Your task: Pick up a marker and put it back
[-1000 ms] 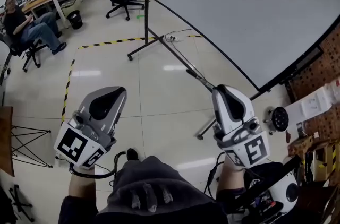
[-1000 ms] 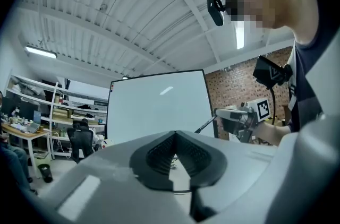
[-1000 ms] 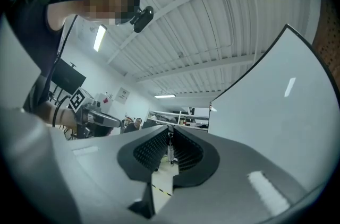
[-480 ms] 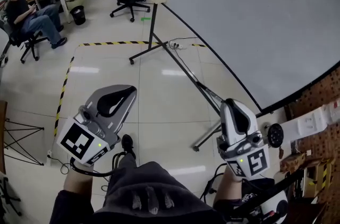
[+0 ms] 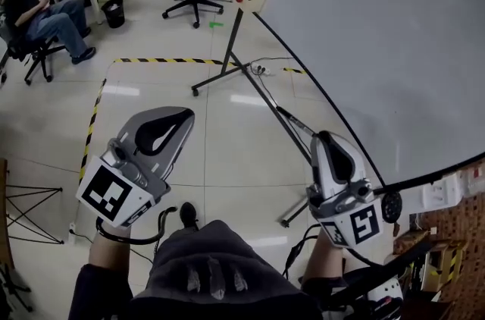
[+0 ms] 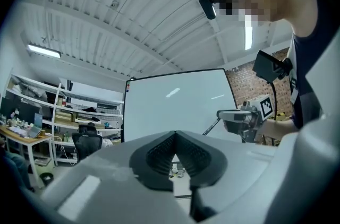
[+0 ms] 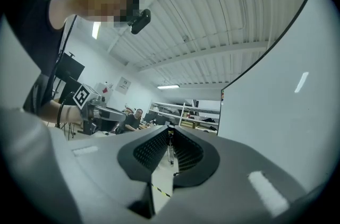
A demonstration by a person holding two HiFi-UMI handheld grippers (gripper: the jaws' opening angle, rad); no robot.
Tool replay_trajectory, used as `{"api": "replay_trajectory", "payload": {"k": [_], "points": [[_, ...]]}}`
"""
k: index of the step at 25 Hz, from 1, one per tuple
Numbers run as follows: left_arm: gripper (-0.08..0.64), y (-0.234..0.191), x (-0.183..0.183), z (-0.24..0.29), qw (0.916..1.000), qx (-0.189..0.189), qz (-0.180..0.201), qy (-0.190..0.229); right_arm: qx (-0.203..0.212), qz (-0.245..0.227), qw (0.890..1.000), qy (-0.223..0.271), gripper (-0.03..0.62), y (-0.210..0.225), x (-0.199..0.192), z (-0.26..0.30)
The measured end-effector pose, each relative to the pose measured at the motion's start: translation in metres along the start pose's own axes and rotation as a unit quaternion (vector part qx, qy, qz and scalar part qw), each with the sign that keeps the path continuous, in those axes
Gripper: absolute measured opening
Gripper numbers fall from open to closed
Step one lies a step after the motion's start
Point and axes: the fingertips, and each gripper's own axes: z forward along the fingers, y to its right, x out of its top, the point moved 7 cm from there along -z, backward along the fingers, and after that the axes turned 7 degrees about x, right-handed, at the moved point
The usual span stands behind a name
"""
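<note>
Office floor by whiteboard (image 5: 379, 45); left fingers (image 6: 159, 156) closed, right fingers (image 7: 151, 151) barely apart, both empty. Grab marker, likely light and slippery, around its middle.

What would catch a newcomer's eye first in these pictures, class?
The large white whiteboard on a black stand fills the head view's upper right. Below it, two grey-and-white grippers with black-and-white marker cubes point forward: the left gripper and the right gripper. A seated person in dark clothes is at top left.
</note>
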Motion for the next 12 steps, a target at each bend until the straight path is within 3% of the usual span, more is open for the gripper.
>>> {"api": "replay_trajectory", "payload": {"k": [6,12], "points": [[0.006,-0.076,0.005,0.018,0.9998,0.015,0.003,0.010,0.004,0.001,1.000,-0.002,0.031,0.012,-0.007,0.073],[0.006,-0.134,-0.016,0.079,0.9994,0.024,0.016,-0.016,0.008,0.012,1.000,-0.004,0.031,0.074,-0.044,0.133]]}}
